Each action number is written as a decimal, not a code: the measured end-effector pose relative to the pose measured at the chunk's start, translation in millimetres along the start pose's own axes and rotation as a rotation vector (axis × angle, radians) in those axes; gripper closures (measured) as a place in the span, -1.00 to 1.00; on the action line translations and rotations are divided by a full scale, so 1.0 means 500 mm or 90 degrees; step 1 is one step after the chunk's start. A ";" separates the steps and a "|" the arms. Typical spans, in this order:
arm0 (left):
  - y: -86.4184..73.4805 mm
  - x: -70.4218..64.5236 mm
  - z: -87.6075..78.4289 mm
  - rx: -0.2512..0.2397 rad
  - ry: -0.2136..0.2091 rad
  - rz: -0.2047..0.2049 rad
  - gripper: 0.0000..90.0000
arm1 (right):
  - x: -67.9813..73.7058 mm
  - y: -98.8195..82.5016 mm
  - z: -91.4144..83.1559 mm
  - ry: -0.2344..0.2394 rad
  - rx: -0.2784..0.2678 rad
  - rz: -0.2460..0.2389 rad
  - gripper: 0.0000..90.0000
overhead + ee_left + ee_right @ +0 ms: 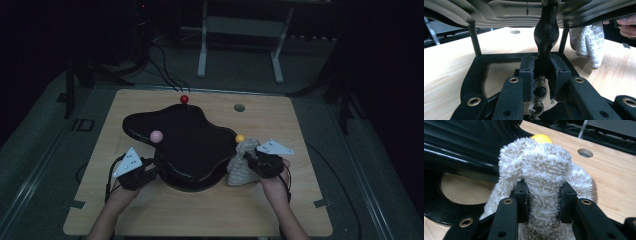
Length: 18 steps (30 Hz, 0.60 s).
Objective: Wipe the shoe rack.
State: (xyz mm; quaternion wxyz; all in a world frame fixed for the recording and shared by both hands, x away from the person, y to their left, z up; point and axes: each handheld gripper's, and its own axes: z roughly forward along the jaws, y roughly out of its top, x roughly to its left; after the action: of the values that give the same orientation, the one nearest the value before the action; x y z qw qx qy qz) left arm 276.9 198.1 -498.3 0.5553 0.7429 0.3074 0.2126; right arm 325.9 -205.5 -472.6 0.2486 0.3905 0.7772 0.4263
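The soft, light cloth was clamped mid-fold by the right tongs and judged floppy. The left tongs were clamped on the rigid black stand's post, a firm hold.

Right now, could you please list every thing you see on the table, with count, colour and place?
stand: one, black, wavy top on posts, table centre
balls: three on the stand's rim, red far, pink left, yellow right
towel: one, whitish, at the stand's right edge
table: one, light wood, a round hole far right
left gripper: black, shut on a stand post
right gripper: black, shut on the towel
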 end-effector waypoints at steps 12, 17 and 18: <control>-0.002 -0.001 0.001 -0.006 0.001 -0.009 0.65 | 0.039 -0.068 0.046 0.056 0.068 0.010 0.50; -0.002 -0.002 0.001 -0.004 0.004 -0.006 0.65 | 0.079 -0.081 0.082 0.084 0.099 -0.034 0.50; -0.002 -0.001 0.001 -0.005 0.002 -0.007 0.65 | 0.078 -0.078 0.083 0.082 0.089 -0.033 0.50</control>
State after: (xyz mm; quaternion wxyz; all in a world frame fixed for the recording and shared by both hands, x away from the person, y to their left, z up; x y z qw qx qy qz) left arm 276.4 197.5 -499.4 0.5586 0.7388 0.3117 0.2121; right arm 318.3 -166.8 -529.4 0.1816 0.3582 0.8293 0.3887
